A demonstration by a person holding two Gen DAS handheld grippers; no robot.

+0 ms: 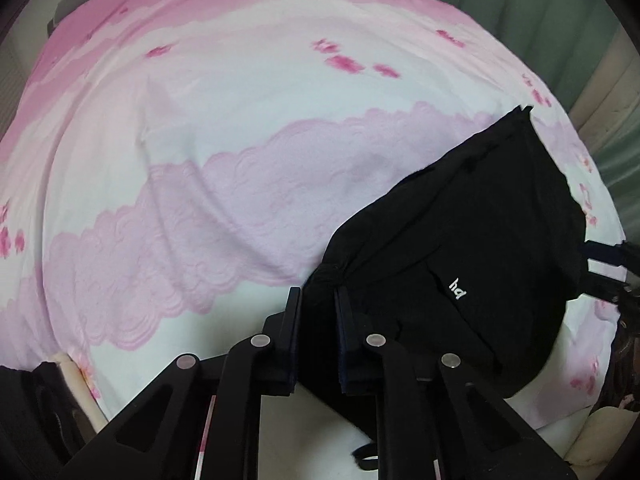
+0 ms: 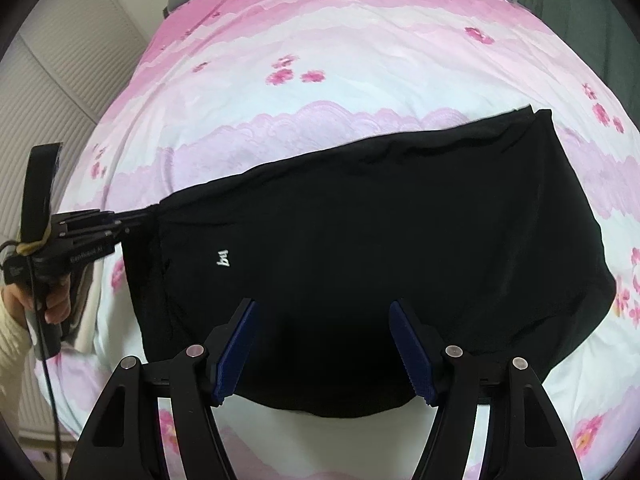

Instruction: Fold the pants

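Bed [image 1: 240,128] with a pink-and-white floral cover fills both views; it is soft and rumpled, so no firm backing under the cloth. Black pants [image 2: 360,240] lie spread across the near part of the cover, apparently already doubled into a broad dark panel, with a small white logo [image 2: 223,258] facing up and one long edge running toward the far right. Fabric looks thin, light and limp, matte rather than slick: judged likely to drape and sag from any single hold, to bunch where pinched, and to drag on the cover rather than slide. Left gripper [image 1: 318,300], seen in its own view and from the side in the right wrist view, is closed to a narrow gap on a gathered corner of the pants at their left end; cloth is puckered between the pads. Right gripper [image 2: 324,344] hovers above the near edge of the pants with jaws wide and nothing between them; blue ridged pads [image 2: 412,360] visible. Best hold, as a judgement: a matching corner or hem edge, through all layers, so both ends lift together and the fold stays square. A person's hand [image 2: 54,300] holds the left tool's handle.
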